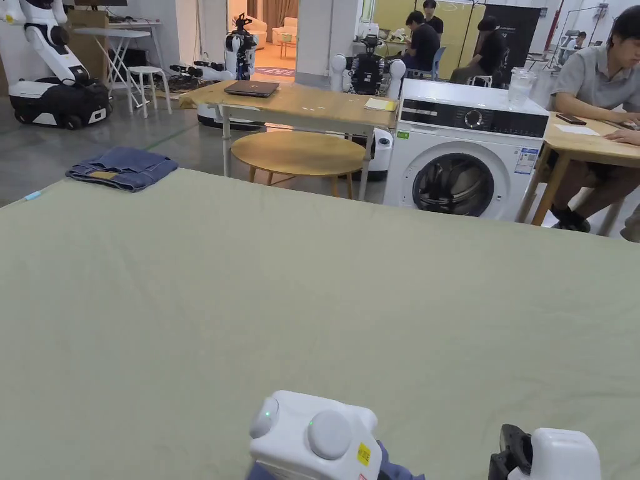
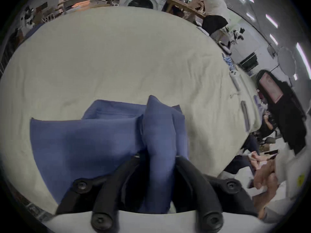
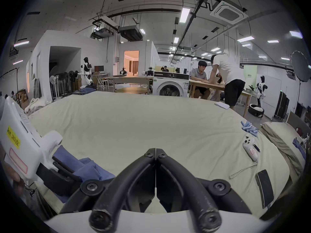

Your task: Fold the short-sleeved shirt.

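**Left has the shirt bunched, right idle**

Folded jeans [image 1: 122,167] sit at the bed's [image 1: 312,281] far left corner, out of the way. Left gripper [image 2: 157,159]: jaws part-open with a thick bunch of the blue shirt [image 2: 94,135] between them, pressing on both sides; shirt lies at the near edge. Right gripper [image 3: 156,154]: jaws fully together, holding nothing. Risk: gripping several layers at once, so a lift likely drags the whole stack and undoes the fold
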### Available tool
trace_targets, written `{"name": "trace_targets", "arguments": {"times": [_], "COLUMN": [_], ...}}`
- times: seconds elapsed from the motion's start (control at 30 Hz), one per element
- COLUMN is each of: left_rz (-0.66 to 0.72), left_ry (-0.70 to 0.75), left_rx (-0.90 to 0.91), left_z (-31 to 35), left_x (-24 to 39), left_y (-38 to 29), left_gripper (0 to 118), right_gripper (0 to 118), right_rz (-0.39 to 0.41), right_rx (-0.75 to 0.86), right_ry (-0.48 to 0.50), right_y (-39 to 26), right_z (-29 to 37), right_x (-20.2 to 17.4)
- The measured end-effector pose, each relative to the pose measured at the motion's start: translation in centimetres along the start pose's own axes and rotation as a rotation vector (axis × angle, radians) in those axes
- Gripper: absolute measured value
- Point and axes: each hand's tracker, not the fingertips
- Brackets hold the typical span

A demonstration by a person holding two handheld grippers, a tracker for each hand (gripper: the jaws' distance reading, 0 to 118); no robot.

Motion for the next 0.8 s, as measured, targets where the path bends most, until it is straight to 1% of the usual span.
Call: {"name": "trace_targets", "arguments": {"times": [0.03,0.07,0.1,0.17,0.27,0.33,0.37,0.43,0.47,0.53,0.63,0.73,0.8], "left_rz": [0.016,0.031,0.044,0.038,0.056,0.09,0.106,0.125,0.139,0.183,0.209,0.227,0.228], "left_ry": [-0.062,-0.112,-0.14,-0.152,-0.255,-0.295,-0.301,-0.29,-0.313,-0.374,-0.44,-0.425,-0.423], "left_rx": [0.008,0.011,0.013,0.035,0.11,0.16,0.178,0.16,0.131,0.068,-0.004,-0.008,0.048], "left_z": [0.6,1.3,2.1,4.1,7.0,7.6,7.4,5.7,4.5,1.5,-2.8,-6.1,-6.6], "left_x": [-0.4,-0.7,-0.9,-1.1,-1.7,-2.7,-3.1,-3.8,-4.1,-4.3,-4.1,-4.2,-4.2], "left_y": [0.0,-0.1,-0.3,-0.5,-0.6,-0.7,-0.6,-0.5,-0.5,-0.8,-1.6,-2.1,-2.3], "left_gripper": [31,40,41,41,41,41,36,8,4,4,3,1,0], "right_gripper": [0,0,0,0,0,0,0,0,0,0,0,0,0], "right_rz": [-0.001,-0.001,0.0,0.005,0.006,0.002,0.002,-0.004,-0.011,-0.016,-0.018,-0.021,-0.024], "right_rx": [-0.001,-0.002,-0.002,0.0,0.002,0.005,0.006,0.01,0.013,0.019,0.03,0.036,0.037], "right_ry": [0.0,0.002,0.002,0.004,0.008,0.012,0.013,0.016,0.02,0.022,0.024,0.024,0.026], "right_y": [0.0,0.0,0.0,0.1,0.1,0.1,0.1,0.2,0.2,0.2,0.3,0.4,0.5], "right_z": [0.0,0.0,0.0,0.0,0.1,0.1,0.2,0.2,0.3,0.4,0.5,0.6,0.7], "right_x": [0.0,0.0,0.0,-0.1,-0.2,-0.4,-0.4,-0.5,-0.5,-0.5,-0.5,-0.4,-0.3]}}
